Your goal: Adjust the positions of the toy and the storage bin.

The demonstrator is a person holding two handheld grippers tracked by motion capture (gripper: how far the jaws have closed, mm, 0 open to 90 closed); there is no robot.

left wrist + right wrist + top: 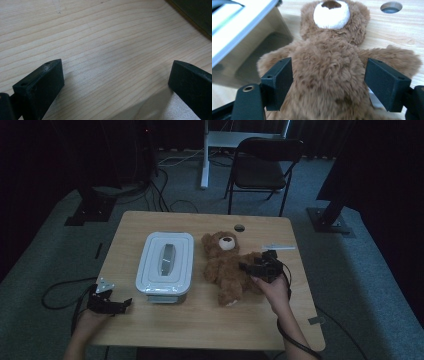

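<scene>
On the table [200, 320], the teddy bear [227, 267] lies on its back just right of the lidded white box [165, 265], and the right gripper [328, 83] straddles its belly with jaws wide, not pinching yet. Left gripper [115, 82] rests released at the near-left edge. No grasp made; that shut lid blocks any packing.
</scene>
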